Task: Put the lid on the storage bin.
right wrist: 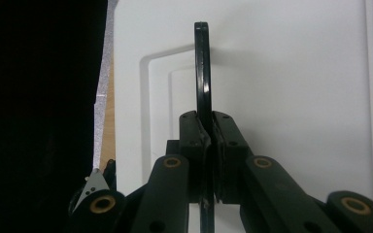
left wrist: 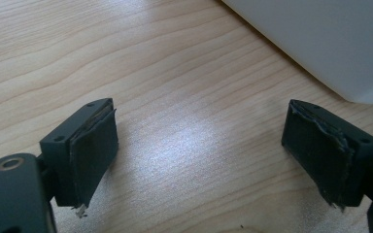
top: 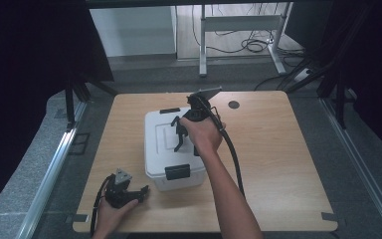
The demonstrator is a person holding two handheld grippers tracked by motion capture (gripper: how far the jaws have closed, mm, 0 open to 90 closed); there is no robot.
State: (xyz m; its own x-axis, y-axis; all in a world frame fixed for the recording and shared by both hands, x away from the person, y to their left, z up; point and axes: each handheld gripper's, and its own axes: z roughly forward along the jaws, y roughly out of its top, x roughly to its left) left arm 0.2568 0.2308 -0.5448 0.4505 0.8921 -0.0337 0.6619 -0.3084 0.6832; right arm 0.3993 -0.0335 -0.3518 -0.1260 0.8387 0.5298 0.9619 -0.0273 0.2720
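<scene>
High view: white lidded box [top: 171,149] at the centre of the wooden table [top: 278,159], black latch at its 6 o'clock end [top: 177,172] and another at its 12 o'clock end [top: 169,110], both seemingly closed against the box. Right gripper [top: 179,141] held over the lid, reaching in from 3 o'clock, pinching the black carry handle [top: 177,130] raised upright off the lid. Left gripper [top: 138,192] resting on the table at 7 o'clock of the box, just beside its near corner, touching nothing else.

Left gripper view: jaws spread wide, worn pads [left wrist: 94,155] at 8 and 4 o'clock, bare wood grain between them, nothing held. Box corner [left wrist: 320,43] at 1 o'clock, apart from the pads.

Right gripper view: jaws pressed together on the thin black handle [right wrist: 203,73], seen edge-on, running up toward 12 o'clock from between the pads. White lid [right wrist: 281,82] directly behind, with its recessed panel outlined around the handle. Left gripper's grey plate [right wrist: 93,187] visible at 8 o'clock.

Progress, judged: handle stood up and gripped, so grasp done. Box apparently resting on the table; lifting or carrying left to do. Whether weight already taken off the table, impossible to tell. Left gripper idle, free to steady the box.
</scene>
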